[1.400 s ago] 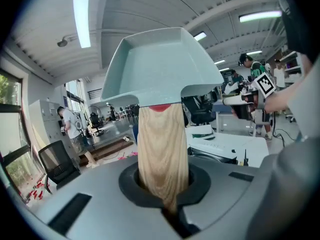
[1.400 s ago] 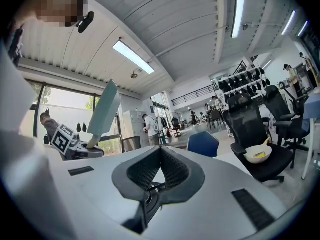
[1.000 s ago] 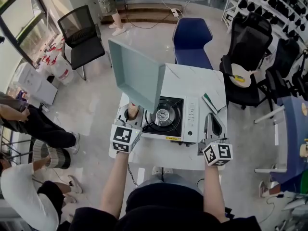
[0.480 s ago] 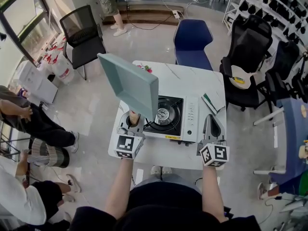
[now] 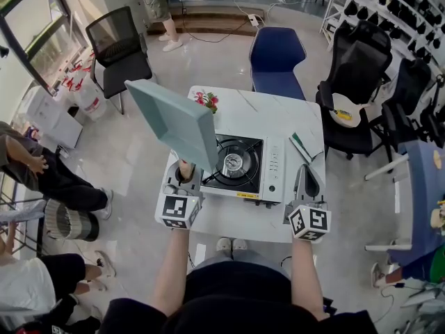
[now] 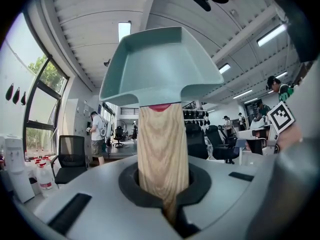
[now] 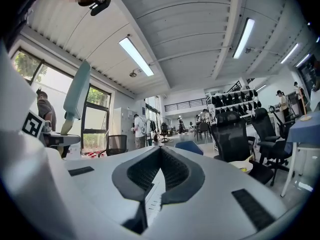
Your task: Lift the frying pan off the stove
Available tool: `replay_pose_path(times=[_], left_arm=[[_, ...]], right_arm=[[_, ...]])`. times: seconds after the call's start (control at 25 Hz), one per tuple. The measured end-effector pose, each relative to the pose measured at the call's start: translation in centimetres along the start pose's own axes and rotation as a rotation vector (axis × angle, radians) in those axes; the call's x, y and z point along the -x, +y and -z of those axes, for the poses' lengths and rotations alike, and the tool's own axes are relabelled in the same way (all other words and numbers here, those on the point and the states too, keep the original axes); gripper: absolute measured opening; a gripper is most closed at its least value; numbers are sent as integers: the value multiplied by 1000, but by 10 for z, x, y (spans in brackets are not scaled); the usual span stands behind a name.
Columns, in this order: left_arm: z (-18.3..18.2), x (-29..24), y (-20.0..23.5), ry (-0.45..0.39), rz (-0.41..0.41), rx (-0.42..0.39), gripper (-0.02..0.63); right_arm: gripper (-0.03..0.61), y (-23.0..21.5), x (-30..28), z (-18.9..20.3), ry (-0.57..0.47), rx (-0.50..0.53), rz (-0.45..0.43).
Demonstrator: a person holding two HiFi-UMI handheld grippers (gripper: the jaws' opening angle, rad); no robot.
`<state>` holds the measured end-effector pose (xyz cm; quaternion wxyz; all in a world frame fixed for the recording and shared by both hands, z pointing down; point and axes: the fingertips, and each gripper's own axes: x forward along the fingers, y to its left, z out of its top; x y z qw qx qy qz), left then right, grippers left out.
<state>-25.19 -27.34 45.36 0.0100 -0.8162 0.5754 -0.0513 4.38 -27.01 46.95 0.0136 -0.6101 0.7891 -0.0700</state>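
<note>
The left hand-held gripper (image 6: pixel 167 204) is clamping the wooden handle (image 6: pixel 162 154) of the frying pan (image 5: pixel 174 120), its jaws pressing tight on the wood. The pan is hanging in the air over the left edge of the stove (image 5: pixel 274 169), clear of the burner (image 5: pixel 233 162) and tilting steeply upward. The right hand-held gripper (image 7: pixel 150 194) is hovering at the right side of the bench (image 5: pixel 278 120), jaws together and gripping nothing.

Caution: a single clamp is carrying the whole load through the handle. The pan's weight is likely levering against the pads, so the handle may twist or slip, dropping the pan onto the stove.
</note>
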Motion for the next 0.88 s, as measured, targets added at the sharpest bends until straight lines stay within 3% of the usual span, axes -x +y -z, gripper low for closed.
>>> replay_pose_path(times=[0.88], left_arm=[[-2, -1, -6, 1, 9, 3, 17]], right_arm=[[3, 4, 3, -2, 0, 1, -20]])
